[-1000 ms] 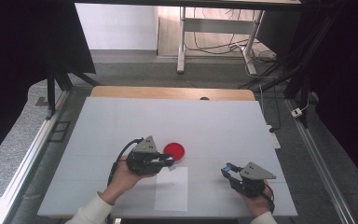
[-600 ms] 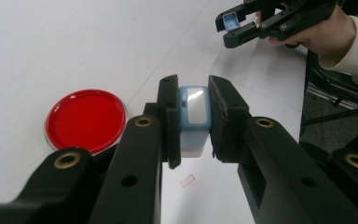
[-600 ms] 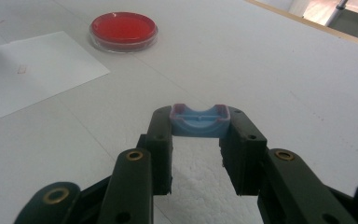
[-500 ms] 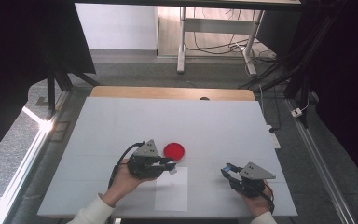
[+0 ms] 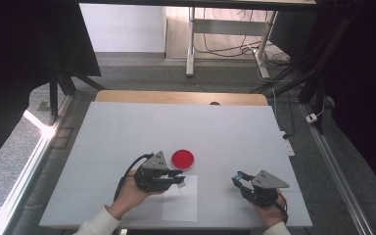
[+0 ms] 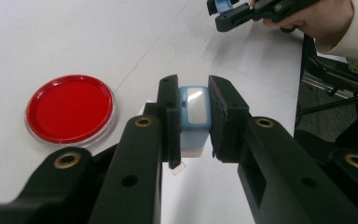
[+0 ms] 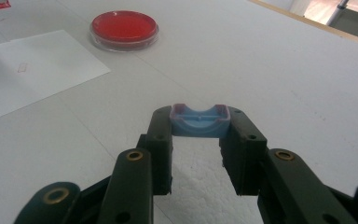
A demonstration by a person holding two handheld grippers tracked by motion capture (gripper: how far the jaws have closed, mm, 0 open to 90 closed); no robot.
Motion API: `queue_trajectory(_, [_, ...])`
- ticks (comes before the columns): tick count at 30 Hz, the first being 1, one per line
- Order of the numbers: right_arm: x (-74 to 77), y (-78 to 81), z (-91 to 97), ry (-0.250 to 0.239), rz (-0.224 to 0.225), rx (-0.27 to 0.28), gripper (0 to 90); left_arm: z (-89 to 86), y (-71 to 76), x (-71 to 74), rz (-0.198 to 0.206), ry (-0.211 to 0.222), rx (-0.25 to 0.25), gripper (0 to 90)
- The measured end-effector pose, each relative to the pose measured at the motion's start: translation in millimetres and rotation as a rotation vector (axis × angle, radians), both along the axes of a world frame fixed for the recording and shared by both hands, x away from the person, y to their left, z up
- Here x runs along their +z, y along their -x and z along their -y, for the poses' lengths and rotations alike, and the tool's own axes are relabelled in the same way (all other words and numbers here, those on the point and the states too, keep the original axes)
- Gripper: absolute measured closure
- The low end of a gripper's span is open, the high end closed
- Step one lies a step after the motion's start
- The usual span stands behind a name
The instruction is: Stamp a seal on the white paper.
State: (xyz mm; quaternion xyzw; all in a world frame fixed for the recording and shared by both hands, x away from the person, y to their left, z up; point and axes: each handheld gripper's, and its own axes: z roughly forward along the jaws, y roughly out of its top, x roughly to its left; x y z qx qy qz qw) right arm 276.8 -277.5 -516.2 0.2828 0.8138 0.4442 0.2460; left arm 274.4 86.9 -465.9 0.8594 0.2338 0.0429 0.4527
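Where the left claw pinches its pale blue rounded block with a glossy window, the block's lower half sinks behind the black jaws, so what kind of thing it is stays hard to say. The right claw is likewise clamped on a small light blue plastic piece with a scooped top and reddish corners; its underside is hidden between the jaw tips. From the high view both pieces are mere specks at the claws' tips, the left claw near the desk's front middle and the right claw well apart from it toward the front right corner, each held just above the desk. A tiny faint rectangle printed on the sheet under the left claw is too small to read.

Just beside the left claw lies a round clear dish with a red filling, resting on the desk and touching neither claw. A plain white sheet of paper lies flat in front of it, partly under the left claw (its near edge runs toward the desk's front edge). Sleeves and hands enter from the bottom, cut off by the frame.

The white desk has a wooden strip along its far edge. Beyond it stand grey flooring, dark curtains at both sides, a metal-legged stand and loose cables.
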Motion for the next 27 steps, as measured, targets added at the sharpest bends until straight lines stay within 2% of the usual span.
queue_trajectory(11, [-0.5, -0.2, -0.5, 0.001, -0.003, 0.000, 64.7, 1.3, 0.4, -8.7, 0.004, -0.015, -0.017, 74.8])
queue_trajectory(27, [-0.6, 0.0, -0.5, 0.006, -0.001, -0.002, 64.7, 7.1, 0.1, -18.9, -0.003, -0.059, -0.043, 74.9])
